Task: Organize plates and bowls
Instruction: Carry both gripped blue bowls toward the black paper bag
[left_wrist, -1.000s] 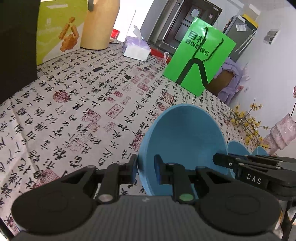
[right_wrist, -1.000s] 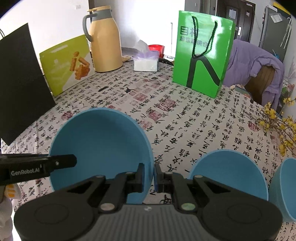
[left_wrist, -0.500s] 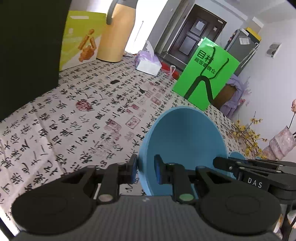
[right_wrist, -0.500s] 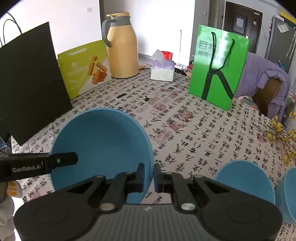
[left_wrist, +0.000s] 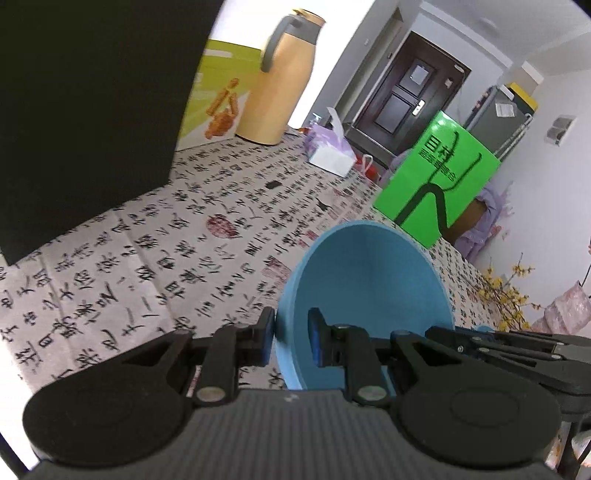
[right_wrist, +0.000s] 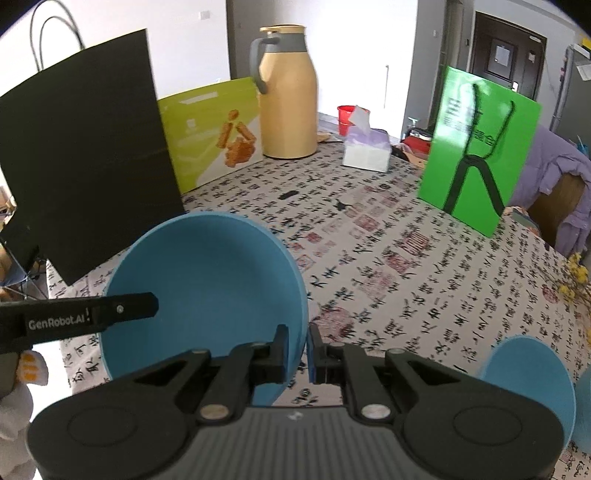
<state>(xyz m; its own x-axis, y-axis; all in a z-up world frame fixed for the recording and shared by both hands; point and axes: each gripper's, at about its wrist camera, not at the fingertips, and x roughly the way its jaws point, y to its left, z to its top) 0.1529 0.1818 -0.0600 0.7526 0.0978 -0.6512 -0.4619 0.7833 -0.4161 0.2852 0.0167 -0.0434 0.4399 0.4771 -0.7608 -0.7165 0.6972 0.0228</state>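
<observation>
A large blue bowl (left_wrist: 373, 280) hangs above the calligraphy tablecloth (left_wrist: 155, 258), held by both grippers. My left gripper (left_wrist: 291, 338) is shut on the bowl's left rim, one pad outside the wall and one inside. In the right wrist view the same blue bowl (right_wrist: 207, 280) fills the lower left, and my right gripper (right_wrist: 297, 349) is shut on its right rim. The left gripper's black finger crosses the bowl's left side there. Another blue dish (right_wrist: 528, 376) rests on the cloth at the lower right, with a third blue edge (right_wrist: 583, 413) at the frame's border.
A black paper bag (right_wrist: 85, 155) stands at the left, close to the bowl. Behind are a lime-green snack bag (right_wrist: 210, 129), a tan thermos jug (right_wrist: 288, 96), a tissue box (right_wrist: 365, 147) and a bright green bag (right_wrist: 480, 147). Yellow flowers (right_wrist: 576, 273) lie at the right table edge.
Both grippers have carried the bowl leftward across the table toward the black bag. The other blue dishes have slid toward the right edge of the right wrist view.
</observation>
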